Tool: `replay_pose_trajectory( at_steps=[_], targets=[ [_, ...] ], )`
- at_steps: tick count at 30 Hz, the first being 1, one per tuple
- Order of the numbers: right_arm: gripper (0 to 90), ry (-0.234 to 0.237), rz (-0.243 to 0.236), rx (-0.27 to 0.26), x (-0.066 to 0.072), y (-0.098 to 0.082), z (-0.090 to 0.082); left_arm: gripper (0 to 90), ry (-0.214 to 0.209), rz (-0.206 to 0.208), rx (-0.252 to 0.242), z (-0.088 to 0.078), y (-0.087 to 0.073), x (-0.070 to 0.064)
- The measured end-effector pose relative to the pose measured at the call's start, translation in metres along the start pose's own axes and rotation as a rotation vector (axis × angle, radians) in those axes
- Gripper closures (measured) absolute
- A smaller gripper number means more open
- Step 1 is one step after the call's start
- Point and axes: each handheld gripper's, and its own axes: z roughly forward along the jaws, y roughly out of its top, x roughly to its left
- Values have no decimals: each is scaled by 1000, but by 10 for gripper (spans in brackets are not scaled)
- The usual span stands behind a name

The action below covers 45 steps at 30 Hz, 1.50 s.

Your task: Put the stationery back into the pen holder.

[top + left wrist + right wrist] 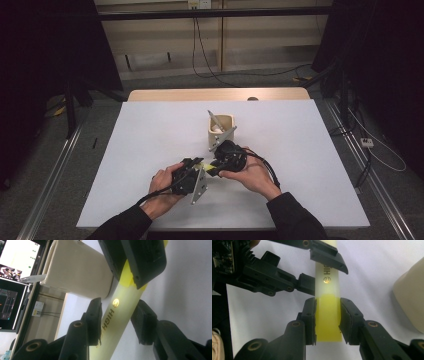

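- Grippers meet low over the white table [150,150], just in front of a beige holder cup [221,131] with a utensil standing in it.
- Between them runs a yellow highlighter pen [328,302], held clear of the tabletop, its pale barrel lettered "HIGH".
- Right gripper [328,320]: jaws pressed against both sides of the bright yellow end of the pen, pinching it.
- Left gripper [119,321]: jaws set on either side of the pale barrel; one pad touches it beside the lettering, and the other looks to be against it too.
- Left gripper view: the beige cup sits close behind the pen, monitors [15,280] beyond the table edge.
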Motion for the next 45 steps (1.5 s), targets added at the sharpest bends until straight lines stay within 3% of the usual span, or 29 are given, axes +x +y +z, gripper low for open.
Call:
replay_pose_trajectory(
  at_steps=[8,11,12,13,14,15,16,18,19,22,31,38,45],
  targets=[
    [676,-6,10,-22,-1,-1,-1,702,-44,-33,-12,3,-1,-2],
    [672,-6,22,-43,-2,-2,-2,749,-76,-79,-15,4,-2,-1],
    [672,-5,21,-51,-3,-2,-3,767,-83,-131,-50,6,-2,-3],
    [671,-8,20,-58,-3,-3,-3,773,-95,-124,-27,4,-3,0],
    [667,-9,19,-64,-3,-3,-3,774,-101,-161,-50,5,-3,0],
    [662,-13,18,-68,-3,-3,-3,774,-110,-154,-34,4,-4,2],
    [656,-18,16,-69,-2,-4,-3,774,-110,-197,-63,6,-5,0],
    [642,-29,11,-72,-2,-5,-2,774,-114,-211,-63,5,-6,1],
    [622,-33,3,-76,-2,-6,-2,774,-117,-202,-47,4,-6,4],
    [567,-40,16,-85,-2,-8,-2,775,-126,-256,-62,3,-9,8],
    [414,-99,64,-119,-6,-15,-4,774,-166,-354,-81,4,-15,15],
    [325,-112,95,-158,-8,-21,-3,774,-204,-447,-100,4,-19,19],
    [174,-131,129,-187,-12,-29,-6,774,-247,-531,-126,5,-22,23]
  ],
)
